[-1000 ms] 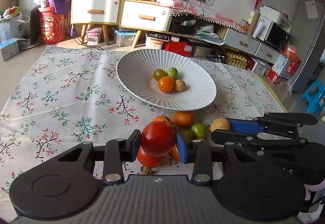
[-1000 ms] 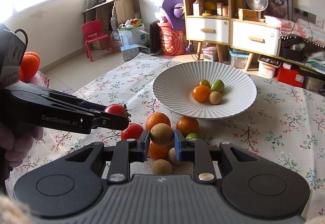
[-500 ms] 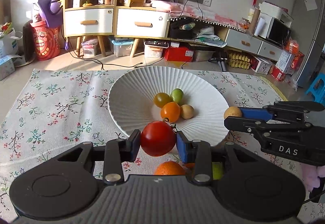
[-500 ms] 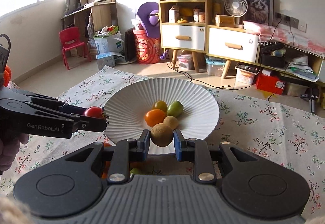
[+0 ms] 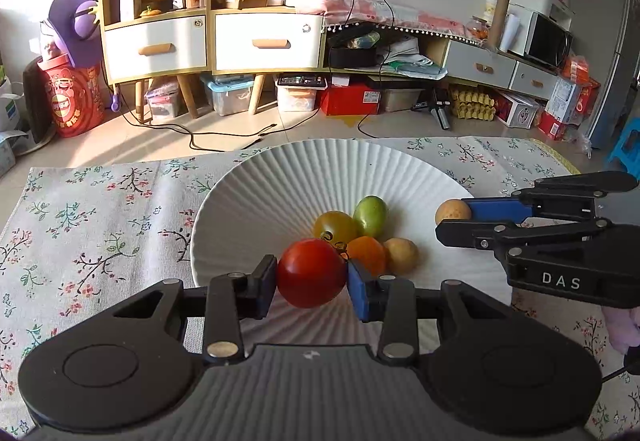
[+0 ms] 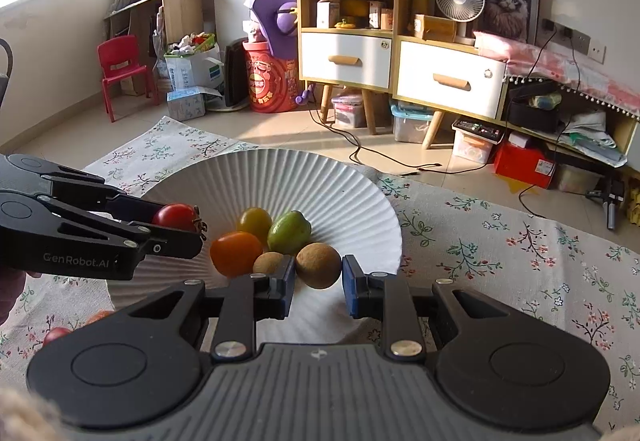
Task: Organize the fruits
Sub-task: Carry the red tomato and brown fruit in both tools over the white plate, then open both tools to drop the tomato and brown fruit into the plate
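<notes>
A white ribbed plate (image 5: 280,185) (image 6: 320,177) holds a yellow-green tomato (image 5: 334,227), a green fruit (image 5: 371,216), an orange tomato (image 5: 366,255) and a small brown fruit (image 5: 401,255). My left gripper (image 5: 312,283) is shut on a red tomato (image 5: 311,273) (image 6: 174,216) and holds it over the plate's near part. My right gripper (image 6: 319,283) is shut on a round brown fruit (image 6: 319,265) (image 5: 453,211) and holds it over the plate's right side, beside the fruits.
A floral tablecloth (image 5: 100,209) covers the table. A red tomato (image 6: 56,335) and a bit of orange fruit (image 6: 96,317) lie on the cloth at lower left in the right wrist view. Shelves and drawers (image 5: 212,41) stand behind on the floor.
Both grippers have moved forward from the fruit pile on the cloth to over the plate, each still holding its fruit. The plate looks nearer and larger.
</notes>
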`<state>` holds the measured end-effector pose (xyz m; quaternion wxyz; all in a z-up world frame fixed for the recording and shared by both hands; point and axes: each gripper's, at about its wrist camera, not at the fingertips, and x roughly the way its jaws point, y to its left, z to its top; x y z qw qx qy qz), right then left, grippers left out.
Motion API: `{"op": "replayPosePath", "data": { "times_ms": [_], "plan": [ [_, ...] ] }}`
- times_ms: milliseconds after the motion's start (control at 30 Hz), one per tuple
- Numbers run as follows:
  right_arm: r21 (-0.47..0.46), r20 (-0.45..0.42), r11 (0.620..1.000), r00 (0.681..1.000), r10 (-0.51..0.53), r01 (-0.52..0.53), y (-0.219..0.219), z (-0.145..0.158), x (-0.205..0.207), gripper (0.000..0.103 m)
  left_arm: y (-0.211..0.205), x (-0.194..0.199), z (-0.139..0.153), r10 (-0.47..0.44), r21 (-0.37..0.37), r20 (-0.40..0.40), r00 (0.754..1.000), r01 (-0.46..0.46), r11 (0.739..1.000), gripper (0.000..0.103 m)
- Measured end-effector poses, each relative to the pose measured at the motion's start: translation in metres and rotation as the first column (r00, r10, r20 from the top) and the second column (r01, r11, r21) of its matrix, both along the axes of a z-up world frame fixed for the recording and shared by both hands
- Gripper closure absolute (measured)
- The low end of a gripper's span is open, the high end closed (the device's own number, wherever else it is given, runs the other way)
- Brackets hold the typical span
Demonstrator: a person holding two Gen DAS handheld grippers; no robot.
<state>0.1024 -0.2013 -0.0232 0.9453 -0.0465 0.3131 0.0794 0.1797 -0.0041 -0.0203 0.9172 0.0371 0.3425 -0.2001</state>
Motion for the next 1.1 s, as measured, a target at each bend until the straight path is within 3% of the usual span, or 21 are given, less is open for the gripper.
{"op": "replayPosePath", "data": {
  "times_ms": [633, 1100],
  "plan": [
    [0.035, -0.032, 0.999, 0.999, 0.022, -0.021, -0.002, -0.002, 0.018, 0.077, 0.007, 0.008, 0.001, -0.040, -0.044, 0.015, 0.999, 0.041, 0.998, 0.067],
    [0.054, -0.014, 0.999, 1.000, 0.006, -0.005, -0.004, 0.018, -0.008, 0.062, 0.013, -0.021, 0.015, -0.028, -0.033, 0.028, 0.999, 0.029, 0.999, 0.044]
  ]
}}
